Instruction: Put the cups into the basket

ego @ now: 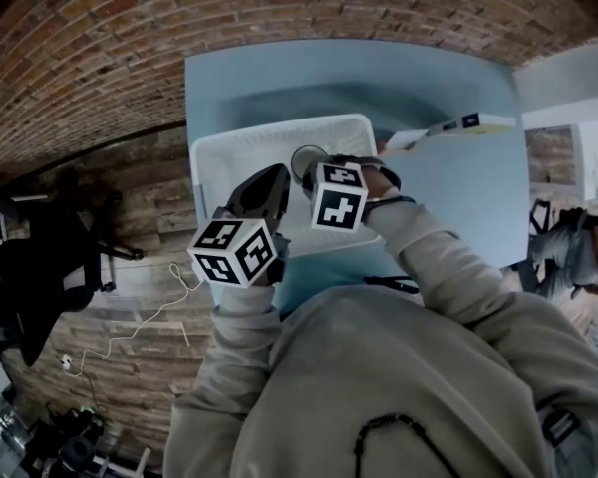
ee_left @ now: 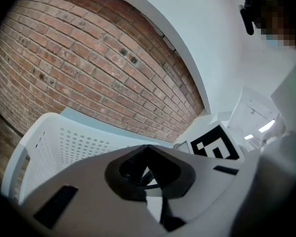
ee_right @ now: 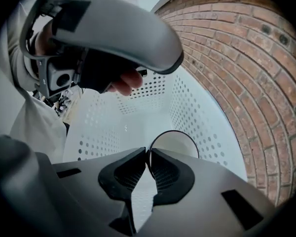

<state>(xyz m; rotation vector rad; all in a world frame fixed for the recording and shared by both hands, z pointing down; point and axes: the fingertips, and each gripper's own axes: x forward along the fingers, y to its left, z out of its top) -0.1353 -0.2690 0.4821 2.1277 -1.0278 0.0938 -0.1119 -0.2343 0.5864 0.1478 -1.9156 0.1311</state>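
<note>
A white perforated basket [ego: 215,157] stands on the light blue table [ego: 468,192]. My right gripper [ee_right: 148,155] points steeply down into the basket [ee_right: 197,112] and is shut on the rim of a pale cup [ee_right: 180,143] with a dark rim. In the head view the cup [ego: 306,157] hangs over the basket's right half, just ahead of the right gripper's marker cube [ego: 337,195]. My left gripper [ego: 267,185] hovers over the basket's near side, shut with nothing in it. Its pads [ee_left: 138,181] meet at the tips, above the basket wall [ee_left: 44,137]. The left gripper [ee_right: 173,58] also crosses the top of the right gripper view.
A flat white box [ego: 463,123] lies at the table's far right. Brick paving surrounds the table. A black chair [ego: 35,267] and a white cable [ego: 145,322] are on the ground to the left. Another person [ego: 578,247] is at the right edge.
</note>
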